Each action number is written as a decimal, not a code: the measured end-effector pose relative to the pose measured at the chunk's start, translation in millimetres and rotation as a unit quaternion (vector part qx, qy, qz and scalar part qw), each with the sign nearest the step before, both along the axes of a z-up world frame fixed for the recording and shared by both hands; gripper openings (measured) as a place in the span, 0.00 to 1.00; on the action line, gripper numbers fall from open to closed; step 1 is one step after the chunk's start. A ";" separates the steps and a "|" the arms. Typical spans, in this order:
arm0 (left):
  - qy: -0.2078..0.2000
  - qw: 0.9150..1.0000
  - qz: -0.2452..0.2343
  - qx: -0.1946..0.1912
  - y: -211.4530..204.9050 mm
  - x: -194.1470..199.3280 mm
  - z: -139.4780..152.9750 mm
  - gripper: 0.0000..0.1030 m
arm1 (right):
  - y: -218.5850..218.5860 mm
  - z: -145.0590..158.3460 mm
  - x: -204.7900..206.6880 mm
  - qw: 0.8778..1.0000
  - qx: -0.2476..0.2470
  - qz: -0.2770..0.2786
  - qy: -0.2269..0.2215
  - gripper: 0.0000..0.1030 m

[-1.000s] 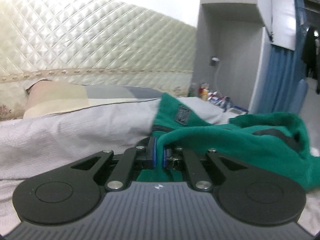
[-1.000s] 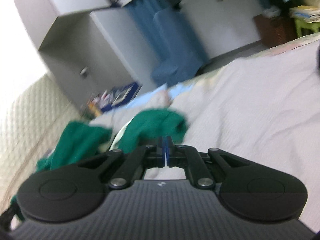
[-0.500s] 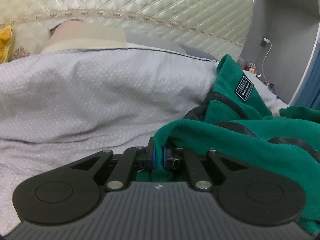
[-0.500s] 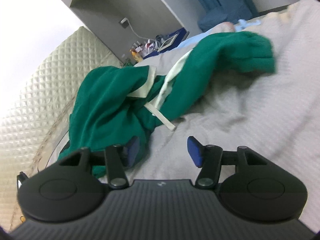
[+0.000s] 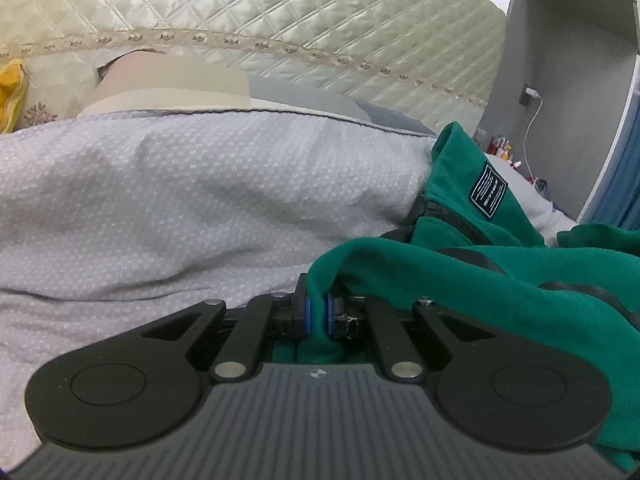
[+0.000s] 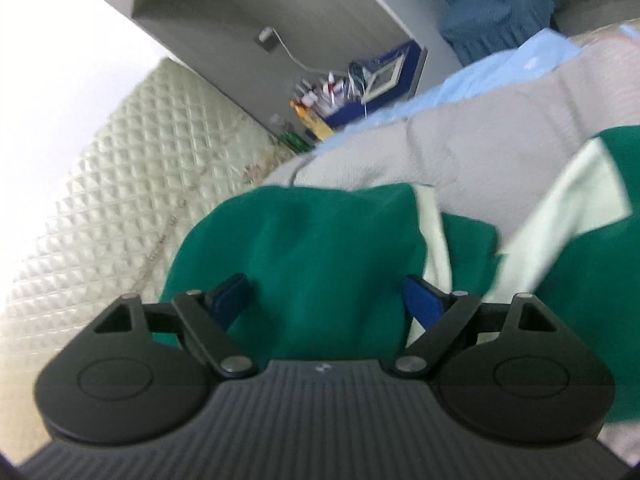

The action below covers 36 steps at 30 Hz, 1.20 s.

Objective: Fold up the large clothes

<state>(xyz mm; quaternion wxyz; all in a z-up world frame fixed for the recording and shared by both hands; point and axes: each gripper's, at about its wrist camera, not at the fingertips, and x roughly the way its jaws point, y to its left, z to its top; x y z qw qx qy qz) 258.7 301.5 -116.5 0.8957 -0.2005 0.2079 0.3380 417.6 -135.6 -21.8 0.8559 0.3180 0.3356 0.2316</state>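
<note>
A green fleece jacket [image 5: 460, 276] with a dark label [image 5: 488, 191] and black zip lies bunched on the grey bedspread [image 5: 180, 200]. My left gripper [image 5: 318, 314] is shut on a fold of its green cloth, which rises between the blue pads. In the right wrist view the same green jacket [image 6: 312, 248], with pale cream stripes [image 6: 560, 208], fills the space ahead. My right gripper [image 6: 326, 300] has its jaws opening wide just above the cloth, and the blue pads [image 6: 422, 300] press on nothing.
A quilted cream headboard [image 5: 320, 28] runs behind the bed, with pillows [image 5: 168, 88] under it and a yellow item [image 5: 12, 84] at far left. A cluttered bedside stand [image 6: 344, 92], a grey cabinet [image 5: 560, 60] with a charger cable, and blue curtains [image 6: 492, 8] stand beyond.
My right gripper went from shut to wide open and swept left toward the green jacket, now close over it. My left gripper sank with its fold of cloth still held, then kept still.
</note>
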 end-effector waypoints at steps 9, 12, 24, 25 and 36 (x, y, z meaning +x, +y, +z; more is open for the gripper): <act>-0.034 0.999 -0.003 0.042 -10.2 -6.4 9.4 0.08 | -13.3 5.8 -16.2 0.999 -0.007 -0.034 -0.029 0.12; -0.058 0.996 -0.016 0.064 -18.9 -18.0 23.4 0.08 | -33.9 36.2 -40.9 0.996 0.001 -0.049 -0.081 0.11; -0.162 0.980 -0.065 0.097 -74.3 -93.0 83.9 0.08 | -103.7 171.6 -201.7 0.965 -0.034 -0.087 -0.245 0.10; -0.169 0.978 -0.070 0.102 -82.3 -102.1 89.3 0.08 | -110.1 180.4 -218.0 0.962 -0.037 -0.091 -0.256 0.10; -0.218 0.958 -0.096 0.158 -150.0 -204.0 132.3 0.08 | -173.7 197.9 -335.6 0.948 -0.060 -0.138 -0.282 0.10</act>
